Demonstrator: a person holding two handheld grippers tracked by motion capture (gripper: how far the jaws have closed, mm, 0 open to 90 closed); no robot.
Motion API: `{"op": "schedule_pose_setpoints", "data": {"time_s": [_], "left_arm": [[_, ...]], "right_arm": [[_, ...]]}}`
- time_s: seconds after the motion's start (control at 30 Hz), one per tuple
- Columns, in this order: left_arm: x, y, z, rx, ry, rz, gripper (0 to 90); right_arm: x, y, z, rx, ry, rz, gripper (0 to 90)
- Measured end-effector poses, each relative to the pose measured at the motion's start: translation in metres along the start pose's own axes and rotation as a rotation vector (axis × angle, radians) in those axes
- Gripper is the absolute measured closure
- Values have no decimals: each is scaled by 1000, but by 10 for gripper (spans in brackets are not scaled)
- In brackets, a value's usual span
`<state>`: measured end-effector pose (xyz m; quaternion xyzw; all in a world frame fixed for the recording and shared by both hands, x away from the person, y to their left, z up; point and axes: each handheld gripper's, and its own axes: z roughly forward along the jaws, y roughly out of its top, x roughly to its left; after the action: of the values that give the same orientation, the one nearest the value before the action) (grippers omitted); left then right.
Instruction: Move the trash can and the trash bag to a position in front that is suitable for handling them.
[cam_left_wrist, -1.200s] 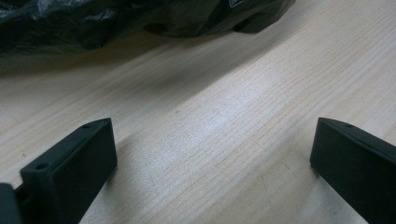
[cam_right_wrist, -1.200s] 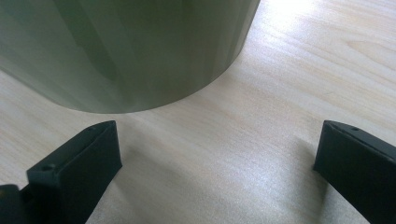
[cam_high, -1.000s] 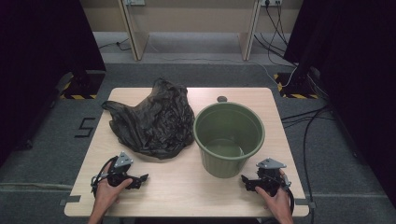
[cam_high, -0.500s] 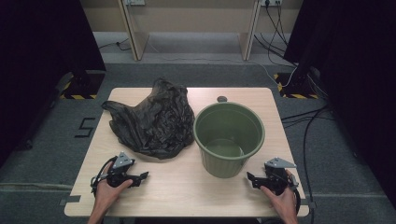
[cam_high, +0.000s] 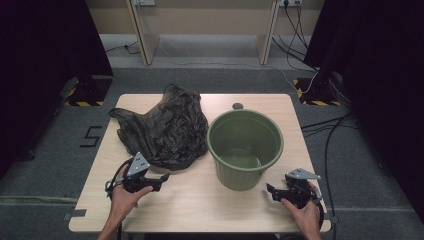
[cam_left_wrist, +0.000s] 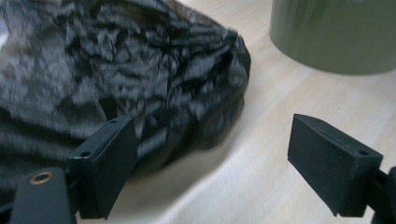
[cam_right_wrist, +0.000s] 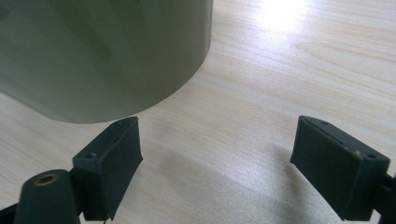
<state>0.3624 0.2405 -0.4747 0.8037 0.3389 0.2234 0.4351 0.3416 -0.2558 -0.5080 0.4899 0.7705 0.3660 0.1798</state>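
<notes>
The left claw (cam_high: 166, 176) stands wide and empty at lower left of the high view, its jaws having just been opening, aimed at the black bag (cam_high: 167, 127). The right claw (cam_high: 270, 190), also wide and empty, waits at lower right beside the green bucket (cam_high: 245, 142). This looks like the approach: next, pinch the bag's near edge. The bag lies crumpled and glossy, left of center on the bench (cam_high: 200, 205).

On the table (cam_high: 200, 210), the crumpled bag (cam_high: 165, 127) is laid at ten o'clock, with the bucket (cam_high: 245, 145) set just beside it at two o'clock. A small disc (cam_high: 237, 106) is placed behind the bucket, at twelve.
</notes>
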Motion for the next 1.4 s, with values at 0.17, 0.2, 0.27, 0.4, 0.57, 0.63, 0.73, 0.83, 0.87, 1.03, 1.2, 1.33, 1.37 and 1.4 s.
{"op": "schedule_pose_setpoints", "data": {"time_s": [0.17,0.2,0.27,0.4,0.57,0.63,0.73,0.83,0.87,1.03,1.2,1.33,1.37,1.4], "left_arm": [[-6,8,26,20,-46,38,266],[-7,8,31,23,-42,41,302],[-5,6,37,22,-29,46,418],[6,-2,44,89,-29,33,649],[19,-10,40,108,-24,-10,798],[27,-15,34,126,1,-7,807],[39,-22,23,137,31,-26,819],[51,-30,11,151,63,-39,827],[54,-32,7,155,69,-41,829],[65,-45,-14,174,100,-45,825],[71,-50,-37,152,118,-106,547],[62,-39,-49,67,116,-133,382],[53,-31,-46,38,83,-115,349],[53,-31,-46,38,83,-115,333]], "right_arm": [[0,0,-1,-3,4,2,165],[-1,0,-1,-3,6,1,169],[-1,0,-2,-4,7,9,170],[-1,0,-1,-5,9,15,171],[-1,-1,-1,-5,9,17,172],[-1,-1,-1,-5,10,19,172],[-1,-1,-1,-4,11,18,172],[-2,-1,-1,-3,14,20,177],[-2,-1,-1,-3,14,19,177],[-2,-1,-2,-6,14,22,177],[-2,-1,-3,-4,18,32,182],[-3,0,-6,-11,14,34,182],[-4,1,-8,-19,7,41,182],[-4,1,-8,-19,7,41,182]]}}
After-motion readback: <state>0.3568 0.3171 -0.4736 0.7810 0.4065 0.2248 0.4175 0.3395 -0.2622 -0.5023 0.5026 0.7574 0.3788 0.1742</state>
